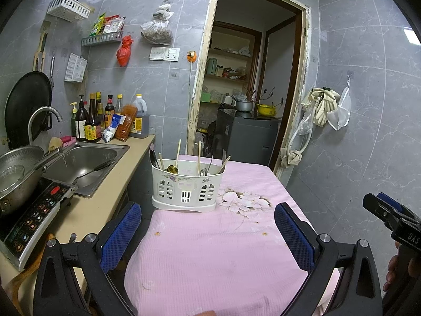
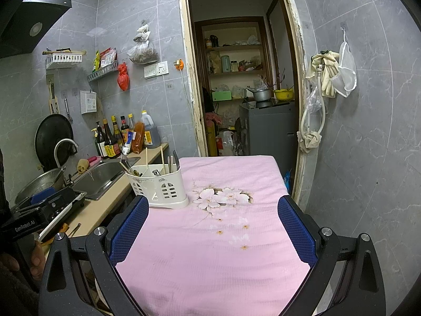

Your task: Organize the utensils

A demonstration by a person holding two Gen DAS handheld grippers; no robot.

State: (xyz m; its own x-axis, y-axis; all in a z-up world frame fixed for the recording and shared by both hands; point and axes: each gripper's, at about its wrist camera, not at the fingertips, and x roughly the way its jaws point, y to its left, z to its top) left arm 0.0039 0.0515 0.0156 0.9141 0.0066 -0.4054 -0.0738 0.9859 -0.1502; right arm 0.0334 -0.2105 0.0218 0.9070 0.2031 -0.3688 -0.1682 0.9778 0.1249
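Observation:
A white plastic utensil caddy point(image 1: 188, 189) stands at the far left of the pink cloth-covered table point(image 1: 210, 250). Chopsticks, a gold spoon point(image 1: 173, 169) and several metal utensils stick up out of it. My left gripper point(image 1: 208, 217) hovers open over the near part of the table, short of the caddy, with nothing between its blue pads. In the right wrist view the caddy point(image 2: 158, 184) sits ahead and to the left. My right gripper point(image 2: 213, 210) is open and empty above the cloth.
A counter point(image 1: 105, 200) runs along the left with a steel sink point(image 1: 86, 163), a wok point(image 1: 18, 173) on an induction cooker point(image 1: 34, 218) and sauce bottles point(image 1: 92, 121). An open doorway point(image 1: 250, 79) lies beyond the table. A tiled wall with hung gloves point(image 2: 326, 73) stands right.

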